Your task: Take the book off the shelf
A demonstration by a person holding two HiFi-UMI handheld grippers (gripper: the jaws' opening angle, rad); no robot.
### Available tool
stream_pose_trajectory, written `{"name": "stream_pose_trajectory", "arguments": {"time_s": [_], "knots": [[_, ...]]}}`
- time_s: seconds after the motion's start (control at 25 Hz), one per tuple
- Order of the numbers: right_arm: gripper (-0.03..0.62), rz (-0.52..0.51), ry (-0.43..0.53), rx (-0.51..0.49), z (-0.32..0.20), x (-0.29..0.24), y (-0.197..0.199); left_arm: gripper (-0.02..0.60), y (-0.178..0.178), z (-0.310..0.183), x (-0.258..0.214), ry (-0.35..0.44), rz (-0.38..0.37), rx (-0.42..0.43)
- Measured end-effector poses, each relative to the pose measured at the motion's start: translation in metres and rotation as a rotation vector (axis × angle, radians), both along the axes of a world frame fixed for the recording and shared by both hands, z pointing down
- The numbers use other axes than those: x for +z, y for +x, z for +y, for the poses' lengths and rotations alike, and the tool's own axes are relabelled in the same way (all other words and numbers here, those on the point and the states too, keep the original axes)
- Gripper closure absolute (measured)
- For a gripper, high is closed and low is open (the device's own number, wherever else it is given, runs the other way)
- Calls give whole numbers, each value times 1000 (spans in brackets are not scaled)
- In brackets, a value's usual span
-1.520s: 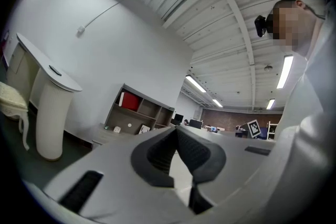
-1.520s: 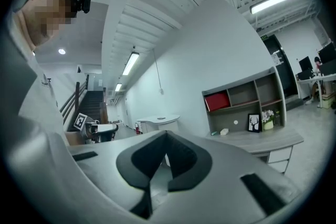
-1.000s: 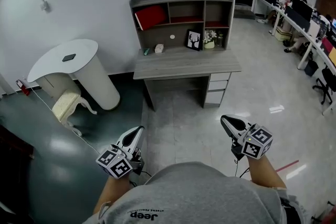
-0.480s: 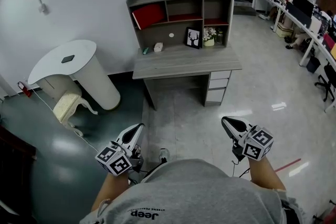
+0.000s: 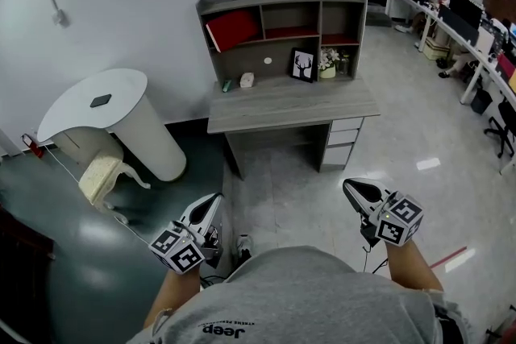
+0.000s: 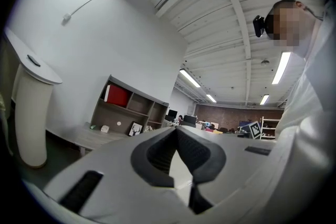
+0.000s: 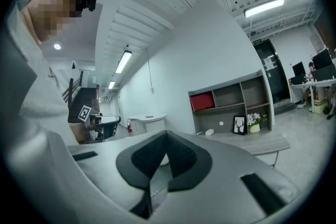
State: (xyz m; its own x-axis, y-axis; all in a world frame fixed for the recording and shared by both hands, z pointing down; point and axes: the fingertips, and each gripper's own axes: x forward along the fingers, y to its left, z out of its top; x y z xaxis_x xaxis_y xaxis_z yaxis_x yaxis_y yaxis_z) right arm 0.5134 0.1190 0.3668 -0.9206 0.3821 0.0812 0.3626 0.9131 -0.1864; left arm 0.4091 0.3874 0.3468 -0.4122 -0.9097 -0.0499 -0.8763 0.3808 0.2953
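The red book (image 5: pixel 233 27) leans in the top left compartment of the grey shelf unit (image 5: pixel 278 2), which stands on a desk (image 5: pixel 290 103) across the floor. It also shows in the left gripper view as the red book (image 6: pixel 118 96) and in the right gripper view as the red book (image 7: pixel 202 101). My left gripper (image 5: pixel 215 198) and right gripper (image 5: pixel 349 185) are held low in front of the body, far short of the desk. Both point level towards it. The left gripper (image 6: pixel 176 130) and right gripper (image 7: pixel 167 134) are shut with nothing in them.
A framed deer picture (image 5: pixel 302 65), a small flower pot (image 5: pixel 326 64) and small items stand on the desk. A white round-topped counter (image 5: pixel 105 97) and a cream stool (image 5: pixel 101 172) are at the left. Office desks with monitors (image 5: pixel 468 20) line the right.
The person has stepped a little towards the desk, which now looks slightly nearer. A shoe has come into view between the grippers. Both grippers were carried along, still shut.
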Motion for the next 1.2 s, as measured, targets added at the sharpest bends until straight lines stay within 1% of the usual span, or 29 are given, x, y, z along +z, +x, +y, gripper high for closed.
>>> {"name": "stream_pose_trajectory", "arguments": {"time_s": [0.12, 0.24, 0.44, 0.64, 0.8, 0.88, 1.04, 1.2], "knots": [[591, -5, 14, 7, 15, 2, -51, 568, -49, 20, 9, 13, 9, -5], [591, -12, 9, 23, 34, -1, -113, 568, -110, 42, 15, 21, 26, -2], [591, -8, 27, 17, 75, -17, -216, 568, -207, 66, 6, 13, 6, 39], [591, -3, 15, 36, 98, -22, -299, 568, -286, 79, 2, 9, -1, 86], [590, 10, 23, 50, 109, -23, -354, 568, -343, 90, 2, 10, -6, 101], [589, 14, 30, 60, 110, -24, -377, 568, -367, 93, 3, 15, 4, 105], [589, 21, 49, 83, 109, -27, -414, 568, -408, 98, 4, 19, 17, 120], [589, 33, 56, 93, 101, -25, -445, 568, -444, 96, 5, 34, 25, 116]]}}
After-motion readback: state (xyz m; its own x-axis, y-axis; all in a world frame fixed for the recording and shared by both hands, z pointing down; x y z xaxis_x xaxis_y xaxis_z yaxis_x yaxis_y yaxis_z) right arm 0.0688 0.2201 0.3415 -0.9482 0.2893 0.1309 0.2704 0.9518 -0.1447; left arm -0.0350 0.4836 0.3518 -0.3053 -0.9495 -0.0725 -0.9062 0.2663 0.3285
